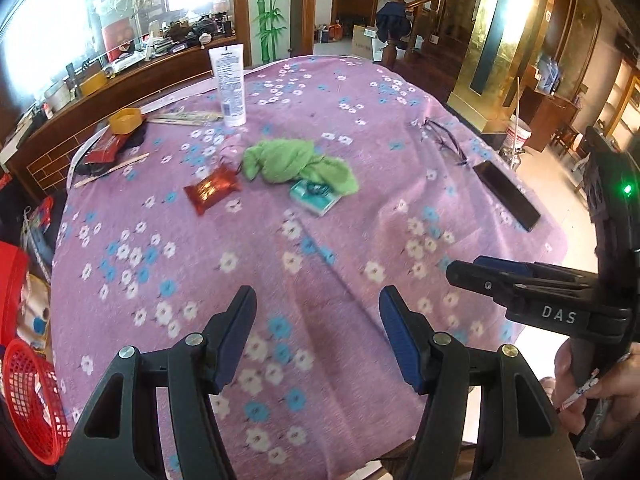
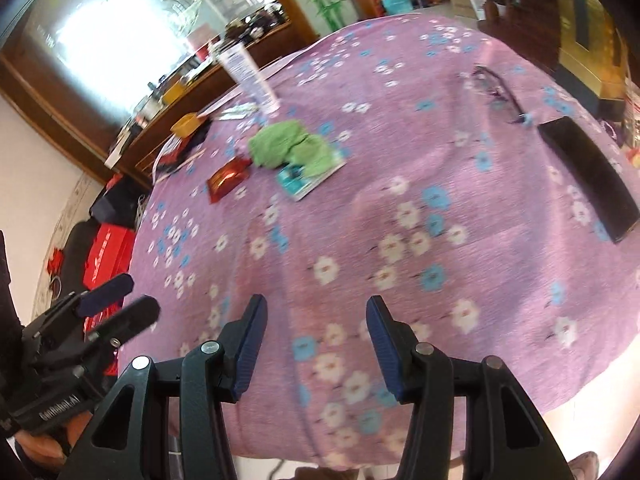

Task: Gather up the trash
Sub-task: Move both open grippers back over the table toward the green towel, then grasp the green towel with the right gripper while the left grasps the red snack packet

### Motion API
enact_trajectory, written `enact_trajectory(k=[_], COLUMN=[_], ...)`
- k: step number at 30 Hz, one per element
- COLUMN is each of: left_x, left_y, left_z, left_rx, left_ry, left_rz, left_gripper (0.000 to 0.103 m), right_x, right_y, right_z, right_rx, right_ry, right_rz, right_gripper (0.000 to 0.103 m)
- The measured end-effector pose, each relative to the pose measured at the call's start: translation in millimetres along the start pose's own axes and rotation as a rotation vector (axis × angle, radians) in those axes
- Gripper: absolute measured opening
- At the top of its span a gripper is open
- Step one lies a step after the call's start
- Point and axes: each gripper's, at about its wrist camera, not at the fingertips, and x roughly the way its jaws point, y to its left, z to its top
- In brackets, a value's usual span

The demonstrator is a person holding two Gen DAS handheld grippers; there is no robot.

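A red snack wrapper [image 1: 212,191] lies mid-table on the purple flowered cloth [image 1: 312,272]; it also shows in the right wrist view [image 2: 228,179]. Beside it lie a crumpled green cloth [image 1: 298,165] [image 2: 292,148] and a teal packet [image 1: 316,197] [image 2: 302,178] partly under it. Another red wrapper [image 1: 105,148] and wooden sticks [image 1: 112,169] lie at the far left. My left gripper [image 1: 318,336] is open and empty over the near table. My right gripper [image 2: 316,348] is open and empty, near the front edge.
A white tube [image 1: 230,84] stands at the back. A yellow cap [image 1: 126,120], glasses [image 1: 446,140] and a black phone [image 1: 506,196] lie on the table. A red basket [image 1: 32,396] sits low at the left.
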Motion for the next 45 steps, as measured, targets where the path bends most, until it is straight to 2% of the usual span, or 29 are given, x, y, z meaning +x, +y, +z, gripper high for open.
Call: enact_trajectory(k=[7,13,21,27,29,32,36,41,42,43,44,45], left_x=[13.6,25.1,39.1,44.1,44.1,40.3,32.9,30.4,31.8,34.6,37.4,41.6], left_y=[0.4,9.5,46.4,89.3,99.7,108.5,117.7,118.4,118.9,119.8,120.8,122.1], left_z=[5.8,9.7,15.1,11.6,8.0,2.3,-2.5,4.8,7.9,12.3,16.5,21.8], left_rx=[-0.032,-0.037,-0.082,-0.106,-0.1,-0.08,-0.06,0.0,0.008,0.013,0.013,0.013], left_ry=[0.038,0.041,0.043,0.039,0.041,0.042,0.039,0.02,0.014,0.007,0.0,-0.006], left_rz=[-0.018,-0.019,-0.023,-0.002,0.014,0.028,0.01,-0.005,-0.003,-0.005,-0.004,-0.001], left_gripper=[0.063,0.063,0.063,0.063,0.063,0.063,0.063,0.067,0.069,0.069,0.069,0.069], right_x=[-5.8,-4.7,2.6,42.9,64.2,103.3,149.7,188.7,192.7,195.1,195.3,192.5], right_y=[-27.9,-28.0,-15.5,18.7,34.9,51.0,59.8,66.0,67.8,69.7,71.5,73.8], right_z=[18.1,26.4,48.6,89.5,107.8,133.7,157.5,164.7,163.6,162.4,160.8,159.0], right_rx=[0.022,0.005,-0.13,-0.287,-0.348,-0.41,-0.458,-0.49,-0.494,-0.497,-0.497,-0.503], right_ry=[-0.025,-0.027,-0.011,0.006,-0.016,-0.003,0.058,0.126,0.138,0.146,0.147,0.141], right_rz=[-0.035,-0.033,-0.04,0.016,0.025,0.024,0.015,0.01,0.018,0.019,0.01,0.005], right_gripper=[0.058,0.059,0.064,0.067,0.069,0.072,0.072,0.072,0.066,0.054,0.052,0.043])
